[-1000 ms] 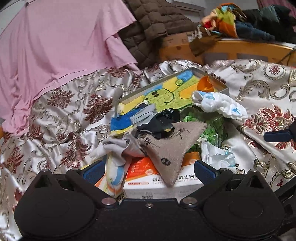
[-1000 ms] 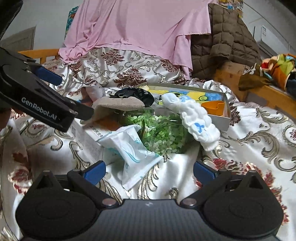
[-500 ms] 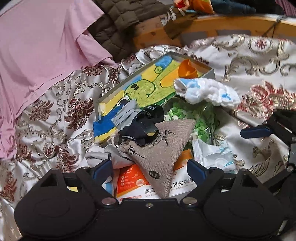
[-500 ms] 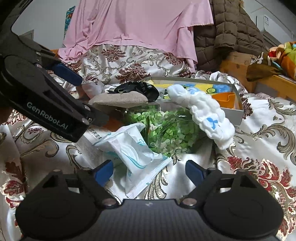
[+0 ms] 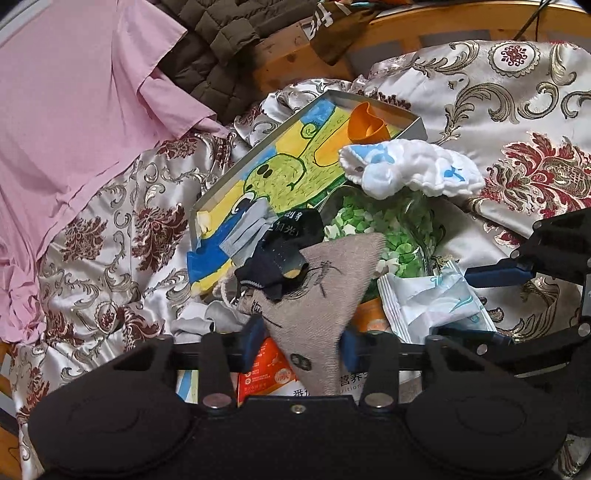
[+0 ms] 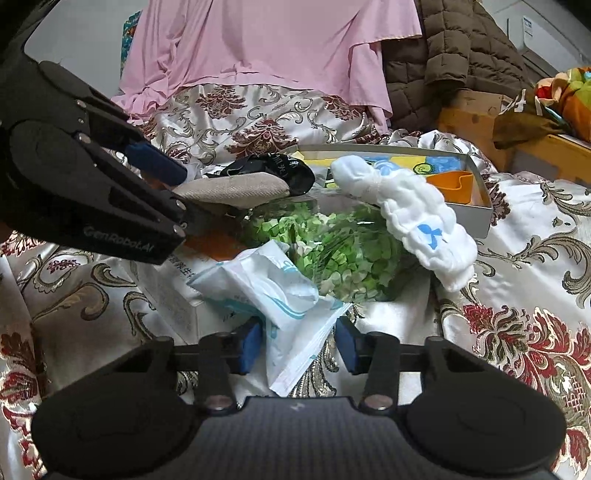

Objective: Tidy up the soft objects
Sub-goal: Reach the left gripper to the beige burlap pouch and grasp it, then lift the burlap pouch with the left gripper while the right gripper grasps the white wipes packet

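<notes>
A beige linen pouch [image 5: 325, 288] lies on a carton, its narrow end between the closing jaws of my left gripper [image 5: 303, 341]; both pads touch its edges. From the right wrist that pouch [image 6: 232, 190] sits inside the left gripper [image 6: 184, 195]. My right gripper [image 6: 299, 343] is closing around a white-and-blue wipes packet [image 6: 273, 291]; its left pad touches and a small gap shows at its right pad. A black sock [image 5: 280, 254] rests on the pouch. A fluffy white cloth [image 5: 413, 170] drapes over a bag of green pieces [image 5: 380, 229].
An open box [image 5: 369, 99] with a cartoon lining holds an orange cup [image 5: 365, 123] and a grey cloth [image 5: 247, 229]. An orange-and-white carton [image 5: 273, 373] lies under the pouch. Pink fabric [image 5: 74, 110], a brown quilted jacket [image 5: 218, 48] and a wooden frame [image 5: 461, 26] lie behind.
Both grippers moved forward a little and their jaws narrowed. The left now brackets the pouch's narrow end; the right now brackets the wipes packet's lower flap. The left view rolled slightly.
</notes>
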Available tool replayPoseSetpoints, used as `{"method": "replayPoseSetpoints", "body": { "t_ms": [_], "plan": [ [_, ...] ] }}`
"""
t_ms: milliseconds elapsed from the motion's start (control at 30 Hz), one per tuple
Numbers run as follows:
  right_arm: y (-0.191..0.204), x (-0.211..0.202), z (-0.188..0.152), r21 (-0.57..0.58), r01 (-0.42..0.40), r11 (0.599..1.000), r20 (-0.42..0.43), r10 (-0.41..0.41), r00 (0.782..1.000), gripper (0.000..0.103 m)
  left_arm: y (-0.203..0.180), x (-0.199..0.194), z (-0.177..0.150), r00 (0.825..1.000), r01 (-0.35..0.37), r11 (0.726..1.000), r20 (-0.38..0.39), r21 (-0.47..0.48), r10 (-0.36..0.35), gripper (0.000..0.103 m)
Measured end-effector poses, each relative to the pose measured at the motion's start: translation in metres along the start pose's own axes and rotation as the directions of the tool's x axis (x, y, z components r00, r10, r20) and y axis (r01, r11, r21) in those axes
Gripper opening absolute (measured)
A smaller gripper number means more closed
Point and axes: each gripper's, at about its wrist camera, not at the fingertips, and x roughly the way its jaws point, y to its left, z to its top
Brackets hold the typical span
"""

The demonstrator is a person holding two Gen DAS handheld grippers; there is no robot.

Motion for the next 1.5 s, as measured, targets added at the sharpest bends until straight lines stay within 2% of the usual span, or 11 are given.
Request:
{"method": "replayPoseSetpoints", "body": {
  "t_ms": [333, 533, 733, 1100, 1500],
  "plan": [
    [0.003, 0.001, -0.001, -0.019, 0.007, 1.000, -0.014, -0.008, 1.000, 0.034, 0.002, -0.007, -0.005, 1.000, -0.027, 0.999, 0.015, -0.031, 0.028, 0.021],
    [0.005, 0.000, -0.001, -0.035, 0.013, 0.999, -0.016, -0.013, 1.000, 0.026, 0.007, -0.020, -0.011, 0.999, -0.025, 0.997, 0.033, -0.070, 0.028, 0.013],
    [0.005, -0.002, 0.000, -0.029, 0.010, 1.000, -0.022, -0.011, 1.000, 0.022, 0.005, -0.036, -0.021, 0.999, -0.017, 0.996, 0.040, -0.084, 0.020, 0.012],
    [-0.001, -0.030, 0.007, 0.017, 0.004, 1.000, 0.019, -0.004, 1.000, 0.021, 0.016, -0.070, -0.023, 0.999, 0.025, 0.988, 0.049, -0.151, -0.018, 0.006],
    [-0.009, -0.050, 0.014, 0.058, -0.010, 0.998, 0.085, 0.005, 0.996, 0.021, 0.041, -0.098, -0.005, 0.997, 0.069, 0.952, 0.063, -0.297, -0.053, 0.005]
  ]
}}
